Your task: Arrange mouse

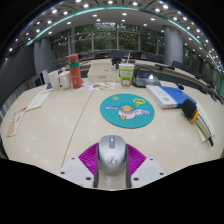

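Gripper view shows a grey mouse (112,152) held between the two fingers of the gripper (112,160), its sides pressed by the purple pads (89,157) so that the fingers are clenched on it with no gap visible on either side. The mouse's long axis runs straight along the fingers, away from the camera, with its rounded back nearest the lens and its scroll wheel and button end pointing forward toward the middle of the table (60,120). It sits low over the near edge of the pale wooden table; whether its base touches the surface cannot be told. Just ahead of the mouse lies a round teal mouse mat (127,107) with a cartoon print, apart from the mouse. To the right of the mat is a blue and white book (168,96), and further right a dark tool-like object (191,111) that is too small to make out. Beyond the mat stands a pale green cup (126,72). On the left side are an orange bottle (73,70), a white box (61,79) and some papers (37,100). Behind the table are windows and ceiling lights.
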